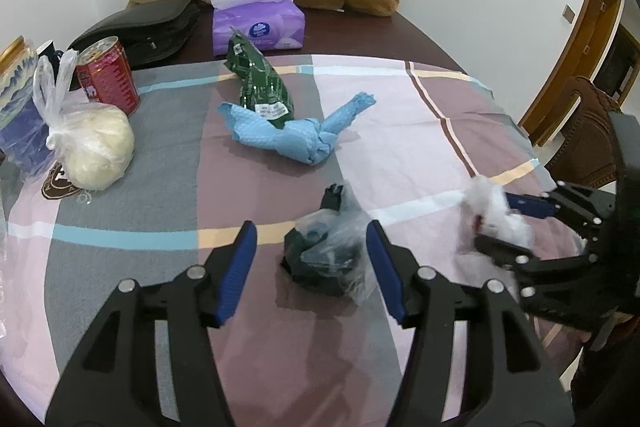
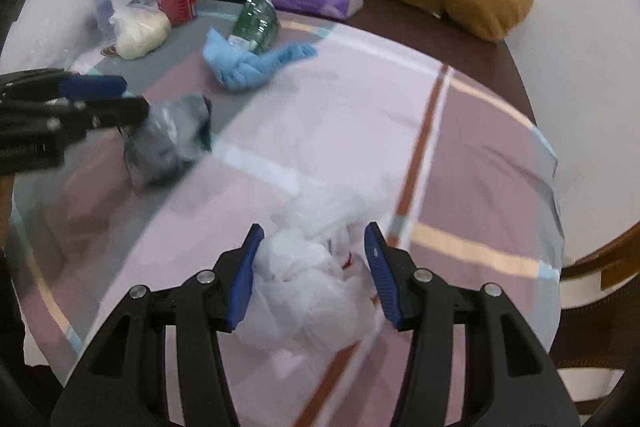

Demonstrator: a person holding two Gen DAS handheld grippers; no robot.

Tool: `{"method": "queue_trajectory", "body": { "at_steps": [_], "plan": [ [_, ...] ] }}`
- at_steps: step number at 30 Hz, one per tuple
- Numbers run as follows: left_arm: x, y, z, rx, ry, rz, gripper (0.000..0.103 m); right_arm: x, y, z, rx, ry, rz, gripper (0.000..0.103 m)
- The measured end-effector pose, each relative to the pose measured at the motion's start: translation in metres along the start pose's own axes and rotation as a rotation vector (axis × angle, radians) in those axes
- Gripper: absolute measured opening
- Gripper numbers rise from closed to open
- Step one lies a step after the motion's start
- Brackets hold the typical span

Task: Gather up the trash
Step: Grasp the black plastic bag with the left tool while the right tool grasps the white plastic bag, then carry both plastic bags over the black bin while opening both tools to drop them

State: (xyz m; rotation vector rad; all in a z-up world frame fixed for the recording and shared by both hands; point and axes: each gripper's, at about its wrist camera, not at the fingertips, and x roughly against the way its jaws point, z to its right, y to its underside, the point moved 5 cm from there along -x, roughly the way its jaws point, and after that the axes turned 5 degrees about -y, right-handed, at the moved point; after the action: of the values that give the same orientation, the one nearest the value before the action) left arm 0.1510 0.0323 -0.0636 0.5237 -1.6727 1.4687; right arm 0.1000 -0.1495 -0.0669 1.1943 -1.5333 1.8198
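On the plaid cloth [image 1: 400,107], the left gripper [image 1: 312,255], jaws spread around the dark bagged wad [image 1: 328,259], should close squarely, while the right gripper [image 2: 312,263] pinches white crumpled plastic [image 2: 304,291].

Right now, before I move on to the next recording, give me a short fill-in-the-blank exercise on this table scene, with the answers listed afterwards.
1. The right gripper is shut on a crumpled ____ plastic bag.
2. The open left gripper has a dark bundle wrapped in clear plastic lying ____ its fingers.
3. The green snack packet rests partly on a crumpled ____ cloth.
4. The tissue pack is ____ in colour.

Answers: white; between; blue; purple
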Motion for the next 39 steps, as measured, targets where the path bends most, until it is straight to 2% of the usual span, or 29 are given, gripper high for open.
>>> {"method": "queue_trajectory", "body": {
  "at_steps": [3,8,9,12,20,21,23,29,33,39],
  "plan": [
    [0.001,0.001,0.000,0.001,0.005,0.002,0.059,0.011,0.018,0.012,-0.012,0.022,-0.018,0.052],
    [0.000,0.001,0.006,-0.010,0.006,-0.001,0.061,0.033,0.048,0.029,-0.032,-0.013,-0.018,0.052],
    [-0.001,0.001,0.008,-0.015,0.005,-0.003,0.062,0.037,0.054,0.031,-0.037,-0.024,-0.019,0.053],
    [-0.004,0.000,0.014,-0.025,0.000,-0.008,0.066,0.038,0.066,0.031,-0.024,-0.012,-0.027,0.068],
    [-0.014,0.003,0.023,-0.046,-0.013,-0.034,0.071,0.038,0.080,0.023,0.019,0.011,-0.036,0.068],
    [-0.015,0.003,0.023,-0.047,-0.014,-0.035,0.074,0.037,0.081,0.022,0.026,0.012,-0.038,0.068],
    [-0.015,0.003,0.025,-0.050,-0.024,-0.031,0.078,0.036,0.084,0.019,0.033,0.008,-0.040,0.059],
    [-0.020,0.003,0.030,-0.067,-0.034,-0.042,0.078,0.040,0.084,0.012,0.064,0.057,-0.029,0.044],
    [-0.020,0.004,0.033,-0.080,-0.034,-0.041,0.082,0.042,0.084,0.009,0.093,0.135,-0.013,0.040],
    [-0.022,0.005,0.037,-0.097,-0.033,-0.045,0.087,0.045,0.084,0.012,0.102,0.178,0.004,0.038]
  ]
}}
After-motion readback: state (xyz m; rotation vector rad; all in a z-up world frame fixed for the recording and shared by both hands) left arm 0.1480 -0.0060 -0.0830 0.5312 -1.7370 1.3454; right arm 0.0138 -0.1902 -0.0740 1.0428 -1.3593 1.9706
